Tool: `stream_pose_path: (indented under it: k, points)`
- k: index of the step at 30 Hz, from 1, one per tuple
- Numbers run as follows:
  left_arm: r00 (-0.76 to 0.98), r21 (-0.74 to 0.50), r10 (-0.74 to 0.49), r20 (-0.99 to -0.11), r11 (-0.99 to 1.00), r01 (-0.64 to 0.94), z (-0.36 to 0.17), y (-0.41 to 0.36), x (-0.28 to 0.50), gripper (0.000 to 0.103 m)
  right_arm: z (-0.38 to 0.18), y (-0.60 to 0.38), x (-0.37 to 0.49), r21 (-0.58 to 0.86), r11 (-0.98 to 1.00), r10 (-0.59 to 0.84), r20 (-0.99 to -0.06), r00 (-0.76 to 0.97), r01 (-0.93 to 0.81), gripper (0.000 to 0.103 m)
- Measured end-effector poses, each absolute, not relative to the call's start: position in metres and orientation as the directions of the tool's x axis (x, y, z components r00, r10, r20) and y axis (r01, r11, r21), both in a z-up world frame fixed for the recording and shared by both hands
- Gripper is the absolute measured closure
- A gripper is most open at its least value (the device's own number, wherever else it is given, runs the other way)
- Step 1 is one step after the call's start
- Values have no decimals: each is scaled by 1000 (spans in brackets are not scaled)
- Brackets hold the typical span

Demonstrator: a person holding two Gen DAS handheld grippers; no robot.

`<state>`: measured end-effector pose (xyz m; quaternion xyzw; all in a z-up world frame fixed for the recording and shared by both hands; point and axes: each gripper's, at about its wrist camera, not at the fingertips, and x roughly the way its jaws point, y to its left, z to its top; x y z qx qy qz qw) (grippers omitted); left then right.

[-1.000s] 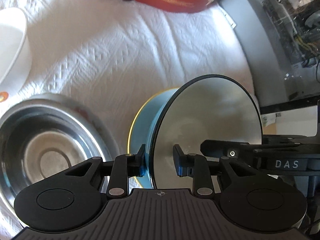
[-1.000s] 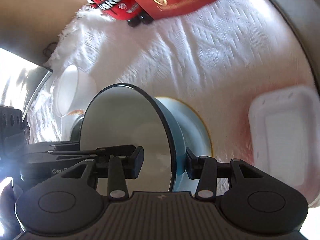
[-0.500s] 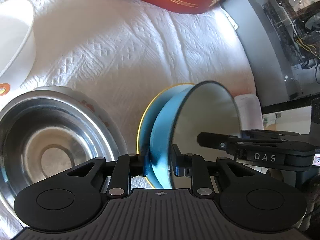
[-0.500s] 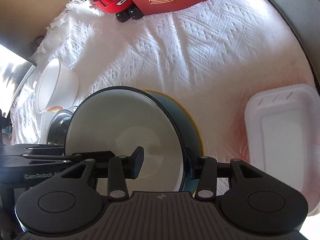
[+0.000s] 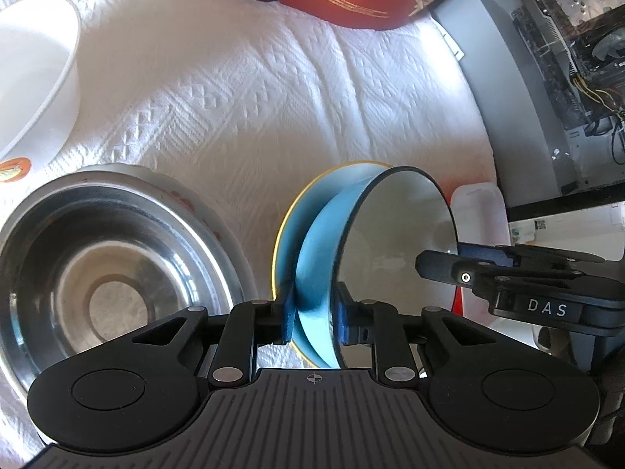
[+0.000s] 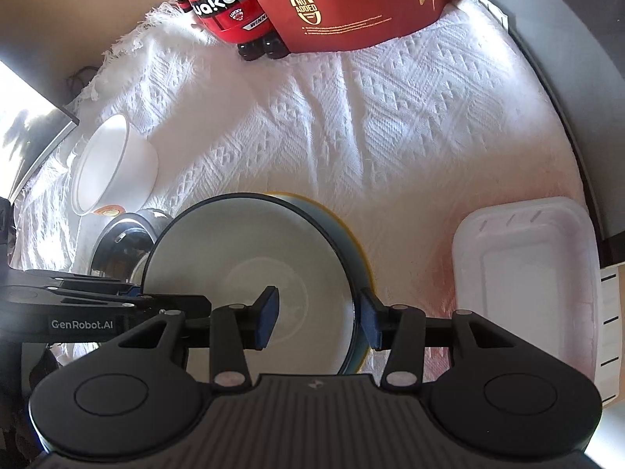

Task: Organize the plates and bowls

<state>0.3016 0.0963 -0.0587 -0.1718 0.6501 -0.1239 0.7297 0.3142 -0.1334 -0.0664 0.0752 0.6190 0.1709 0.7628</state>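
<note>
A blue bowl [image 5: 390, 242] with a white inside hangs tilted over a blue plate with a yellow rim [image 5: 297, 211] on the white cloth. My left gripper [image 5: 314, 316] has its jaws closing on the bowl's near rim, one pad outside and one inside, both touching. In the right wrist view the same bowl [image 6: 250, 273] sits between the pads of my right gripper [image 6: 318, 318], which grips its opposite rim with its jaws easing slightly. The plate [image 6: 361, 250] shows only as a sliver behind the bowl.
A steel bowl [image 5: 109, 273] sits in a white patterned dish at the left, with a white bowl [image 6: 113, 164] behind it. A white plastic container [image 6: 523, 273] lies at the right. A red box [image 6: 351, 0] and a toy figure [image 6: 218, 4] stand at the back.
The bowl has tipped from nearly on edge to a flatter tilt and sunk toward the plate. My left jaws have closed onto its rim.
</note>
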Motion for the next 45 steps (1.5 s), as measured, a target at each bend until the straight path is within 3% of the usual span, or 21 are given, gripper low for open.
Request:
stream_pose_path:
  k: [19, 24, 26, 33, 41, 45]
  points:
    - [331, -501, -440, -835, 856, -126, -24, 163, 284, 83, -9, -101, 312, 173, 934, 283, -891, 355, -311, 54]
    - [470, -496, -356, -808, 842, -215, -6, 216, 270, 83, 17, -59, 330, 160, 909, 328, -843, 426, -384, 41]
    - [526, -481, -289, -800, 833, -274, 0, 241, 263, 83, 25, -37, 338, 153, 899, 346, -824, 450, -411, 30]
    - [566, -354, -14, -824, 794, -495, 0, 312, 250, 83, 22, 36, 364, 131, 839, 404, -799, 445, -527, 27]
    - [520, -325, -10, -854, 792, -518, -23, 326, 282, 82, 6, 97, 385, 35, 815, 361, -811, 461, -578, 19]
    - [494, -285, 22, -869, 794, -538, -33, 329, 292, 81, -3, 108, 391, 74, 815, 379, -819, 432, -575, 17]
